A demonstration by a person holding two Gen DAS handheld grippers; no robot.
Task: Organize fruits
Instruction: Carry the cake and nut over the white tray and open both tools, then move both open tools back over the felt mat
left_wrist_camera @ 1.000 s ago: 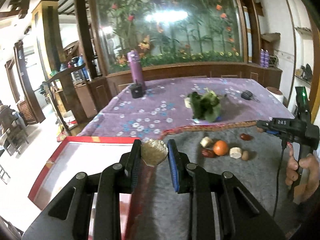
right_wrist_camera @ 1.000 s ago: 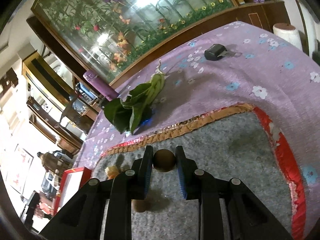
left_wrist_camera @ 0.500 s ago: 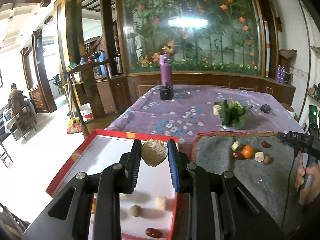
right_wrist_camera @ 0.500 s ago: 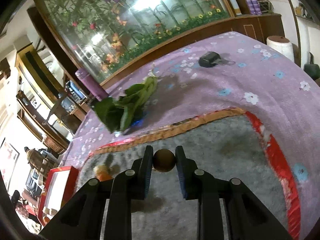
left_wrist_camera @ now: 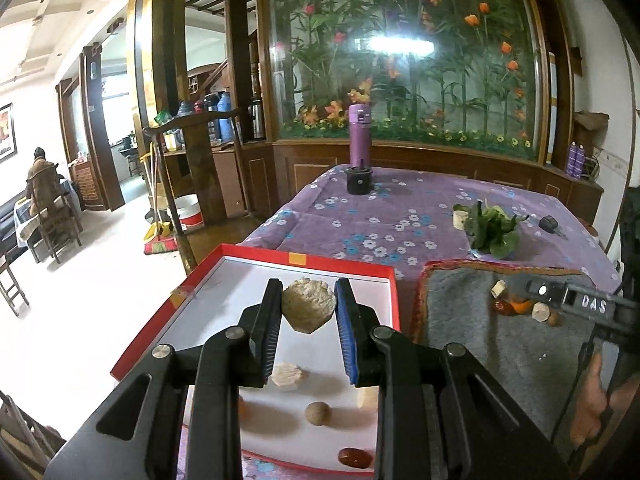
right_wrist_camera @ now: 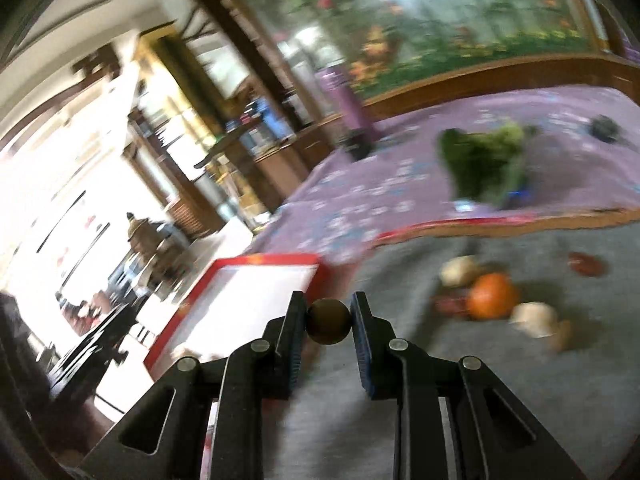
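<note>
The left gripper, black with 2 blue-padded fingers, points forward and slightly downward, its jaws clamped on a pale, rough, faceted lump. The right gripper, of the same build, is rolled to one side and pinches a small round brown fruit. A bare hand grips its handle.

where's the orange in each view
Left wrist: the orange lies at the right on the grey mat, partly behind the right tongs' body.
Right wrist: the orange lies right of centre on the mat, blurred, among pale pieces.
Shared landmark: the red tray, left of the mat in both.
</note>
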